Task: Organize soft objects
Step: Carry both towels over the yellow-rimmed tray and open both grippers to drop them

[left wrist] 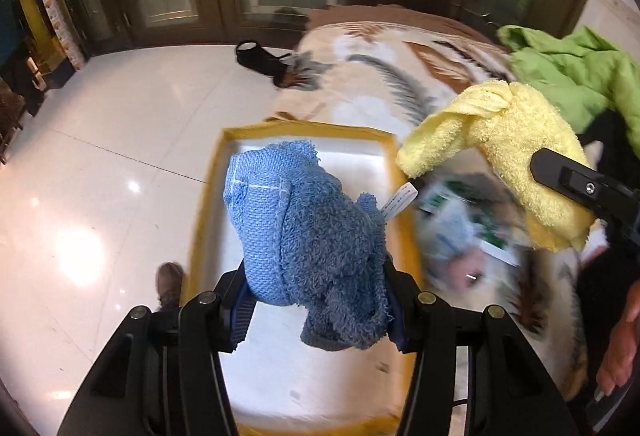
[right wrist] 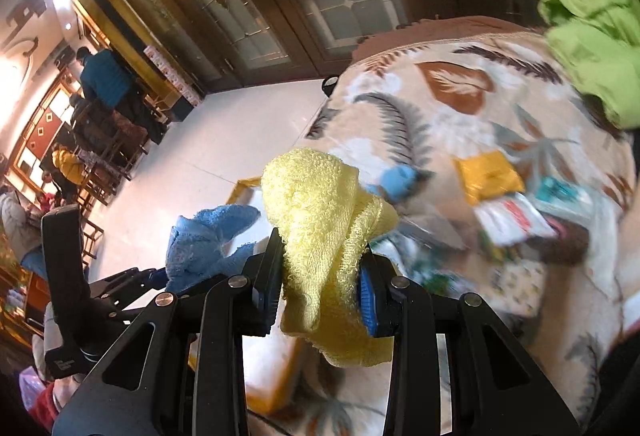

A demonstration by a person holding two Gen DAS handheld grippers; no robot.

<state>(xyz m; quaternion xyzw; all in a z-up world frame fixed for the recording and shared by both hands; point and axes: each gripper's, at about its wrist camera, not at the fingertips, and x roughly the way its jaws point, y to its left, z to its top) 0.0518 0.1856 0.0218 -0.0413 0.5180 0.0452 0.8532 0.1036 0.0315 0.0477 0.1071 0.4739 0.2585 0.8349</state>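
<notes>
My left gripper is shut on a blue towel and holds it above a yellow-rimmed white tray on the bed's left edge. My right gripper is shut on a yellow towel and holds it in the air to the right of the tray. The yellow towel and one right finger also show in the left wrist view. The blue towel and the left gripper show at the left of the right wrist view.
A leaf-patterned blanket covers the bed. On it lie a green garment, a small blue item, a yellow packet and several blurred packets. A white tiled floor lies left, with a black object.
</notes>
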